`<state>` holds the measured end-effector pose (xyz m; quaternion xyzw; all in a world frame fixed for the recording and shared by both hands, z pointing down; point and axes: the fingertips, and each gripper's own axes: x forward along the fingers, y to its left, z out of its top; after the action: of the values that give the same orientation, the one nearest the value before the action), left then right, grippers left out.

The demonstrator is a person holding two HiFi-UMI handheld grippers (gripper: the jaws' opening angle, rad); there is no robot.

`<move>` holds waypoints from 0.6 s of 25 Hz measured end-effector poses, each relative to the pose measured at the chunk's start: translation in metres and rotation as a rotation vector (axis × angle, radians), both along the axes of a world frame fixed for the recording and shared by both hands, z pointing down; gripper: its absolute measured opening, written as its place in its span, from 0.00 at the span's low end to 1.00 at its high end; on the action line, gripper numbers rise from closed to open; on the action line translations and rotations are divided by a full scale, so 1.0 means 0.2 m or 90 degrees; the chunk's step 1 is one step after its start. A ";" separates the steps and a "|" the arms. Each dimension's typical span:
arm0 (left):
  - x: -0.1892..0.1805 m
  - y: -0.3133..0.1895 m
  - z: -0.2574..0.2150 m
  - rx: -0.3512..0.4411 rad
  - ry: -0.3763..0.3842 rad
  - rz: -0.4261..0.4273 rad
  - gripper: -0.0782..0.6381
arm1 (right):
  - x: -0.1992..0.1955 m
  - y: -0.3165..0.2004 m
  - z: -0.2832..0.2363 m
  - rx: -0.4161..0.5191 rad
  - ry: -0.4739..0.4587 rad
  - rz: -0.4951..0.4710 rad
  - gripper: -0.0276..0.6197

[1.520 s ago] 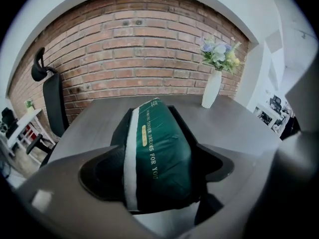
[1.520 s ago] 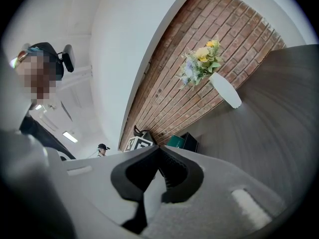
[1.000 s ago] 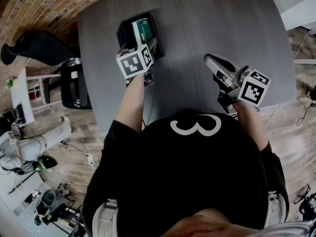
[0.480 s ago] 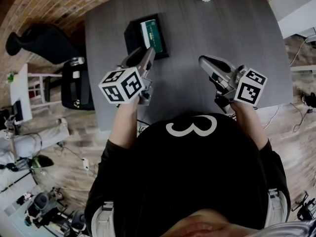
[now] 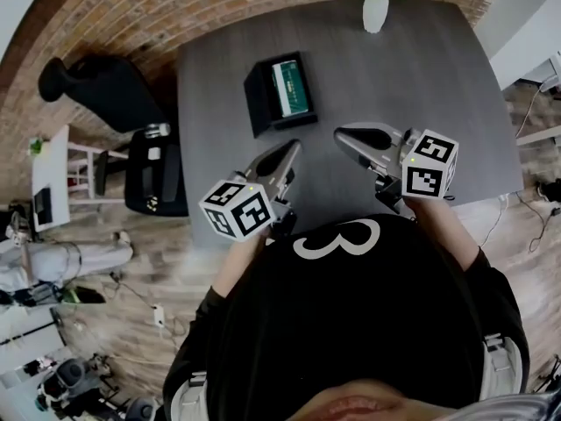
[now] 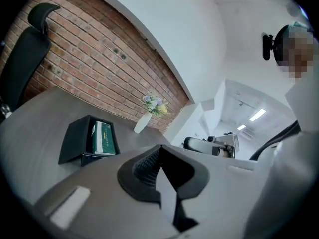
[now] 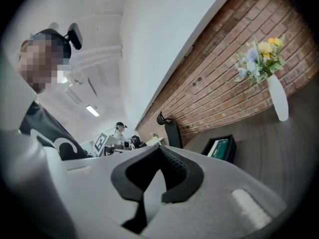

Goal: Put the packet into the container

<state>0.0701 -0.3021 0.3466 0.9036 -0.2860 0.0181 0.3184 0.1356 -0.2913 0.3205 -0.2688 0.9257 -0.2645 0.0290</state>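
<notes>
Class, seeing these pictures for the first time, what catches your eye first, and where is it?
The black container sits toward the far left of the grey table, with the green packet lying inside it. Nearer the person, the left gripper and right gripper hover over the table, fingers together and empty. A white vase of flowers stands at the far edge.

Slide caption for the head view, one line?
Green packet in the black container on the table; left gripper and right gripper shut, empty, near its front edge.

Head view overhead, gripper views low, all sharing container [image 5: 261,95]
</notes>
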 end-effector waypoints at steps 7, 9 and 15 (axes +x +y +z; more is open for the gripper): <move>-0.04 0.07 -0.09 0.038 -0.004 0.008 0.12 | -0.08 0.04 -0.06 0.032 -0.010 -0.032 0.04; -0.04 0.06 -0.11 0.042 -0.006 0.008 0.12 | -0.09 0.03 -0.04 0.042 0.023 -0.030 0.04; -0.06 0.04 -0.12 0.020 0.016 0.006 0.12 | -0.09 0.03 -0.01 0.022 0.018 -0.018 0.04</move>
<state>0.0573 -0.2942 0.3217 0.9099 -0.2782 0.0039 0.3078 0.1166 -0.2854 0.3182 -0.2590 0.9342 -0.2447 0.0166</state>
